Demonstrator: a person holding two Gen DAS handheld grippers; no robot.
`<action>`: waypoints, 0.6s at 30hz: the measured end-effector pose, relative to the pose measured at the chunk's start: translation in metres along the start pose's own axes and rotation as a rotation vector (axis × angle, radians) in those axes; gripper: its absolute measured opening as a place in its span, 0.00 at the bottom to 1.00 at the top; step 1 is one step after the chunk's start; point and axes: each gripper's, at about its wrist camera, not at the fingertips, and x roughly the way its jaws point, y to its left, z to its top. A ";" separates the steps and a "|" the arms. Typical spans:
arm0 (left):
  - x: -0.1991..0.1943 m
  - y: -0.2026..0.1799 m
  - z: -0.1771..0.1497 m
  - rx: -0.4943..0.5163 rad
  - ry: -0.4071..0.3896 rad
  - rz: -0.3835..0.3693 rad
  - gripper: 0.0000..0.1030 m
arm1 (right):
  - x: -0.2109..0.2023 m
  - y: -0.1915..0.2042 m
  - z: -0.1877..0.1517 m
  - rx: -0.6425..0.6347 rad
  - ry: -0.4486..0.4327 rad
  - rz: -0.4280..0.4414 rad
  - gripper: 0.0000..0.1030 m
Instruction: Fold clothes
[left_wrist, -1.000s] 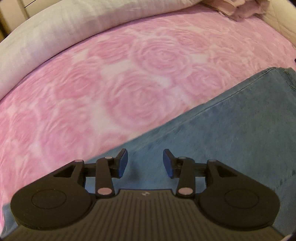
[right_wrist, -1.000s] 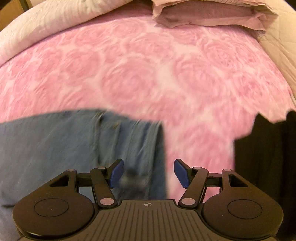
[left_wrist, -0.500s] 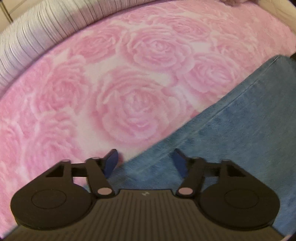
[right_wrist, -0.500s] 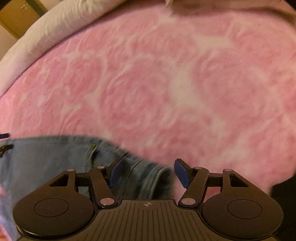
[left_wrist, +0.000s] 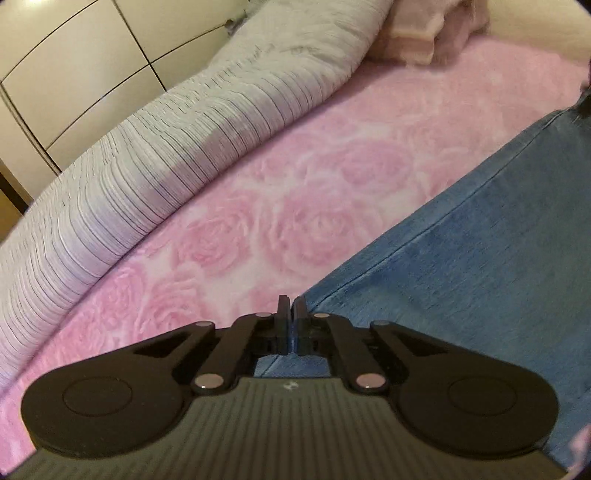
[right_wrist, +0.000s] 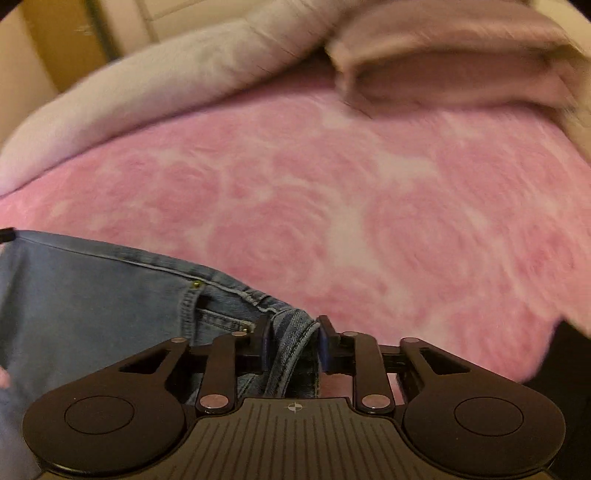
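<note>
Nearest to us, the left gripper (left_wrist: 291, 314) has its jaws pressed almost together on the hem edge of the blue jeans (left_wrist: 480, 258), with only a thin sliver of denim between them. The right gripper (right_wrist: 291, 339) has its jaws partly closed around the bunched waistband of the jeans (right_wrist: 92, 314); we cannot tell whether both pads press the fabric firmly. The jeans lie flat on the pink rose-patterned blanket (left_wrist: 295, 177) covering the bed, and their far end runs out of the left wrist view. Beyond them, a white ribbed duvet (left_wrist: 147, 155) is rolled along the bed's edge. Farthest off sits a pink pillow (right_wrist: 461, 62), blurred, beside pale cabinet doors (left_wrist: 92, 66). A dark shape (right_wrist: 569, 362) at the right is cut off.
</note>
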 end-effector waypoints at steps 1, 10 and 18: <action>0.014 -0.007 -0.002 0.047 0.056 0.031 0.03 | 0.007 -0.001 0.000 0.022 0.020 -0.023 0.30; -0.019 0.038 -0.030 -0.470 0.185 -0.021 0.18 | -0.010 0.012 0.009 0.084 0.013 -0.178 0.61; -0.126 0.072 -0.159 -1.017 0.346 0.016 0.28 | -0.032 0.060 -0.008 0.152 0.045 -0.174 0.65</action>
